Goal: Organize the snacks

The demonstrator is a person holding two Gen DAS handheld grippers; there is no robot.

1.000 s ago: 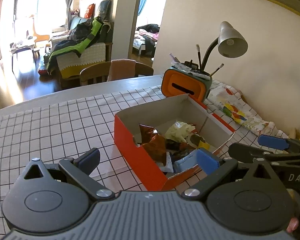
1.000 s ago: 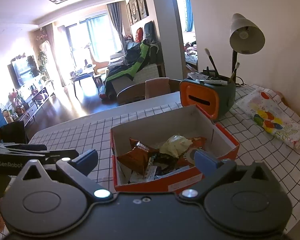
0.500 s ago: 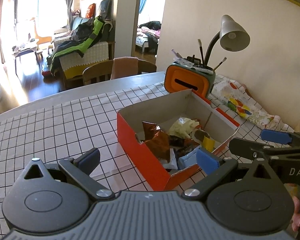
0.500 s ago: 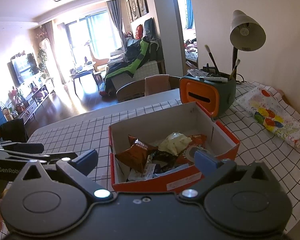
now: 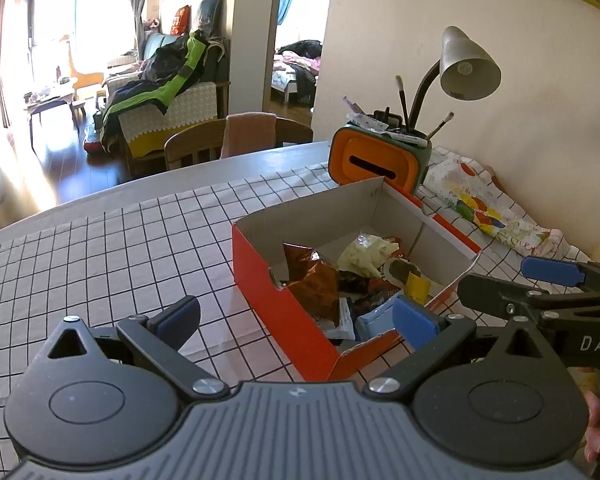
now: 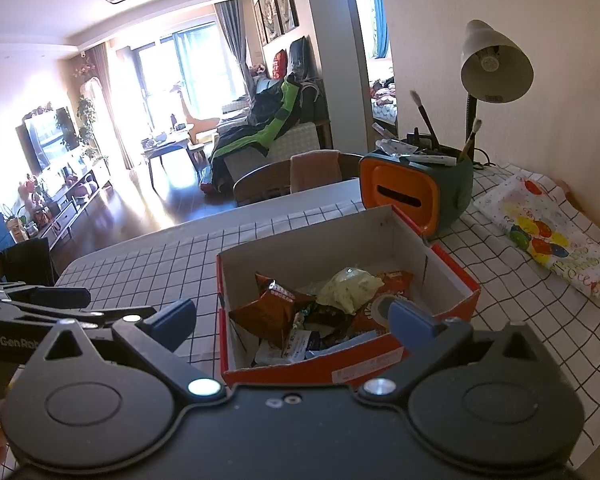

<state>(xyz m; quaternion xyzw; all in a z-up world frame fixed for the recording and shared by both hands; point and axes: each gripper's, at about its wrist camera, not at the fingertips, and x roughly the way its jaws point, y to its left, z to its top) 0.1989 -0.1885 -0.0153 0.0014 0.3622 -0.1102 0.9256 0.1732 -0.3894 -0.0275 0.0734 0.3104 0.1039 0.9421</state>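
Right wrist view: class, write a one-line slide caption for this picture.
Open right tool poised before an orange box of snack packets on a checked tablecloth, desk lamp behind.

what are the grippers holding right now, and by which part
Nothing. The left gripper and right gripper are both open with nothing between their fingers, hanging short of the orange box. The snack packets lie loose inside it.

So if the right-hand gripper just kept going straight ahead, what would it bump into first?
Probably the near wall of the open orange cardboard box, then the snack packets inside. The right gripper is open and points at it, though depth is hard to judge.
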